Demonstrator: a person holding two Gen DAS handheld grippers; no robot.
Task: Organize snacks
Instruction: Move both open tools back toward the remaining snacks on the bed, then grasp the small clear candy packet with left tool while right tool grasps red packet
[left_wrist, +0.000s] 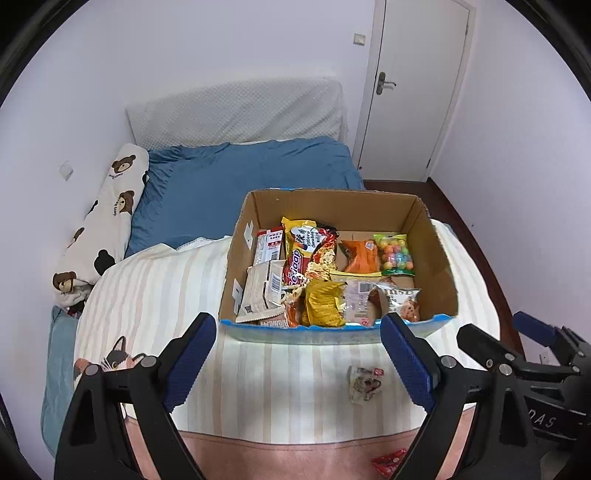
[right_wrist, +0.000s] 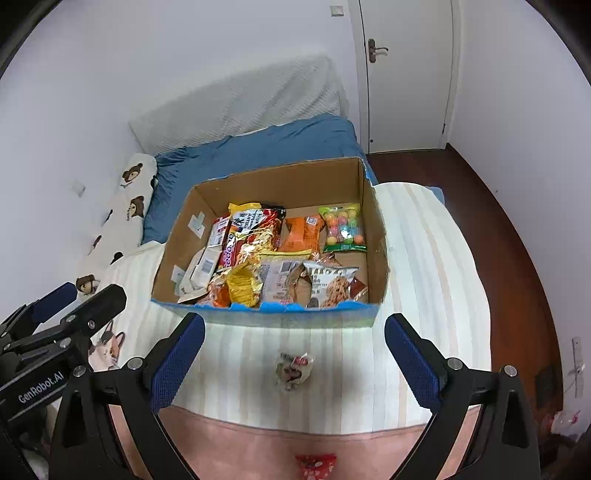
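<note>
So the open brown cardboard box with the torn blue outer print (left_wrist: 436, 258) sits on the cream striped blanket (left_wrist: 155, 295) on the bed, and it's already pretty stuffed with snacks. Along its far wall, over at the right, there's a clear bag of multicoloured candy balls (left_wrist: 396, 254) with a crinkly orange packet (left_wrist: 359, 255) just beside it on the left. A long red and yellow noodle pack (left_wrist: 309, 251) lies at an angle in the middle, some white wrappers with barcodes (left_wrist: 264, 291) lean against the left wall, and a crumpled yellow foil bag (left_wrist: 325, 304) plus a white cookie pouch (left_wrist: 402, 301) sit up against the near wall. Outside the box, 1 small pale wrapped snack with a red label (right_wrist: 293, 369) is lying on the blanket just in front of the near wall, roughly centred between the right gripper's fingers but not touching either. There's also 1 small red wrapped candy (right_wrist: 316, 466) lower down on the pink blanket edge (right_wrist: 258, 450), at the bottom of the right wrist view. The left gripper (left_wrist: 299, 367) is spread wide, blue pads apart and nothing in it, hanging over the blanket in front of the box. The right gripper (right_wrist: 295, 363) is also wide apart and empty, hovering above that pale snack. A bear-print pillow (left_wrist: 110, 221) runs along the left wall.
</note>
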